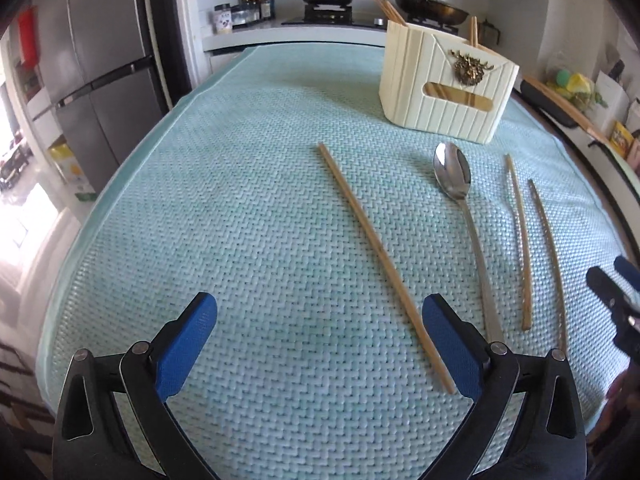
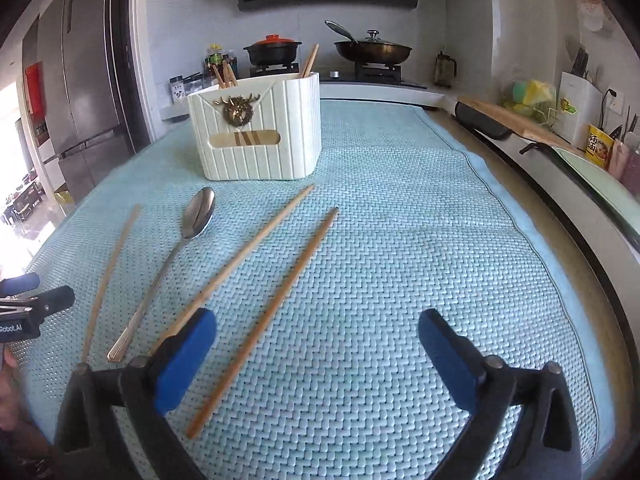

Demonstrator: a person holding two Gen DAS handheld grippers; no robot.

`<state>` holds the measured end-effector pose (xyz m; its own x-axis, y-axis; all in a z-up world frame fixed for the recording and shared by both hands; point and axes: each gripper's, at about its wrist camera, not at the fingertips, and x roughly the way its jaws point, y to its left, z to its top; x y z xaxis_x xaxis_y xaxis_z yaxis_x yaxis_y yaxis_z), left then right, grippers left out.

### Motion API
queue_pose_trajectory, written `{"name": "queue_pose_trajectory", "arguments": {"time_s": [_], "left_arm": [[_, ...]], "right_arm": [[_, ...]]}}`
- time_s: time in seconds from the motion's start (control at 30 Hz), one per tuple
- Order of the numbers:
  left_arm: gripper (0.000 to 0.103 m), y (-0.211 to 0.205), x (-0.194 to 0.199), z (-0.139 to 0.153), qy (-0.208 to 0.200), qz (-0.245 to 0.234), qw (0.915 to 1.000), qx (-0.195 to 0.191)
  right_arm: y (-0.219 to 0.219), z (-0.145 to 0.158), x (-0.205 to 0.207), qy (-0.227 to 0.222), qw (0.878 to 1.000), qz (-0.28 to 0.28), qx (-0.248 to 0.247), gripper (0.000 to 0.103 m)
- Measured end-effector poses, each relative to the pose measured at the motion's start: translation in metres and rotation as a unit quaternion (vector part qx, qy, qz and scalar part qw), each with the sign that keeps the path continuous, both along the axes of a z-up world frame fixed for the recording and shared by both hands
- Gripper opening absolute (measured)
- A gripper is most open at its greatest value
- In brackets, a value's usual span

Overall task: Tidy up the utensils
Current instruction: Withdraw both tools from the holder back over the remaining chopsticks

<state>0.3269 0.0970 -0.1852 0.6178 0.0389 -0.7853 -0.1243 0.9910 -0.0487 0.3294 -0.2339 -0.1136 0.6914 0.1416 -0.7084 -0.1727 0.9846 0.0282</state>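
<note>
- Partly, the chopstick (image 1: pixel 384 264) nearest the left claw (image 1: pixel 320 344) is hidden: its near end runs behind the claw's right finger (image 1: pixel 452 348) in the left view.
- In the right view, one chopstick (image 2: pixel 240 264) slips behind the right claw's (image 2: pixel 318 356) left finger (image 2: pixel 184 360); whether they touch is hard to tell.
- Both claws stand wide open and hold nothing; only mat (image 1: pixel 260 200) shows between each pair of pads.
- Each claw appears at the frame edge of the other's view, cut off, with a bit of a hand behind it.
- Loose chopsticks: four. One lies ahead of the left claw, slightly right; two thin ones (image 1: pixel 520 240) (image 1: pixel 548 256) lie further right, beyond the spoon (image 1: pixel 460 200).
- From the right claw, one chopstick (image 2: pixel 264 320) lies ahead between the fingers toward the left; another (image 2: pixel 108 276) lies far left, past the spoon (image 2: pixel 176 256).
- Spoons: one, bowl pointing away toward the holder (image 1: pixel 444 88), handle toward the claws.
- Holders: one, cream and ribbed, ahead and right of the left claw, ahead and left of the right claw (image 2: pixel 256 132).
- Chopsticks standing in the holder stick out at two spots; their exact number is blurred, and their lower parts are hidden except through the front slot.
- Far behind, on the stove, stand one pot (image 2: pixel 274 50) and one pan (image 2: pixel 372 50).
</note>
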Motion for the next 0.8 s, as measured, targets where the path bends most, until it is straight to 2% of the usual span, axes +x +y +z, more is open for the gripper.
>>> {"name": "queue_pose_trajectory", "arguments": {"time_s": [0.07, 0.1, 0.2, 0.27, 0.33, 0.57, 0.8], "left_arm": [[0.102, -0.003, 0.004, -0.003, -0.006, -0.007, 0.9997, -0.022], [0.102, -0.006, 0.006, -0.007, -0.005, -0.012, 0.9997, -0.021], [0.102, -0.015, 0.017, -0.018, 0.022, -0.01, 0.9997, 0.006], [0.102, -0.019, 0.019, -0.023, 0.031, -0.009, 0.9992, 0.024], [0.103, -0.021, 0.019, -0.022, 0.028, -0.009, 0.999, 0.034], [0.103, -0.009, 0.03, -0.025, 0.042, -0.023, 0.9986, 0.023], [0.103, 0.018, 0.035, -0.025, 0.041, 0.025, 0.9986, 0.021]], "right_arm": [[0.003, -0.004, 0.0, 0.013, 1.0, -0.002, 0.011, 0.103], [0.006, -0.005, 0.0, 0.018, 1.0, -0.005, 0.009, 0.103], [0.015, -0.017, 0.008, 0.056, 0.998, -0.022, -0.026, 0.103], [0.018, -0.026, 0.014, 0.083, 0.996, -0.022, -0.032, 0.102], [0.021, -0.03, 0.015, 0.086, 0.995, -0.021, -0.043, 0.102], [0.015, -0.03, 0.02, 0.091, 0.994, -0.034, -0.048, 0.102], [0.011, -0.029, 0.021, 0.092, 0.994, -0.033, -0.045, 0.102]]}}
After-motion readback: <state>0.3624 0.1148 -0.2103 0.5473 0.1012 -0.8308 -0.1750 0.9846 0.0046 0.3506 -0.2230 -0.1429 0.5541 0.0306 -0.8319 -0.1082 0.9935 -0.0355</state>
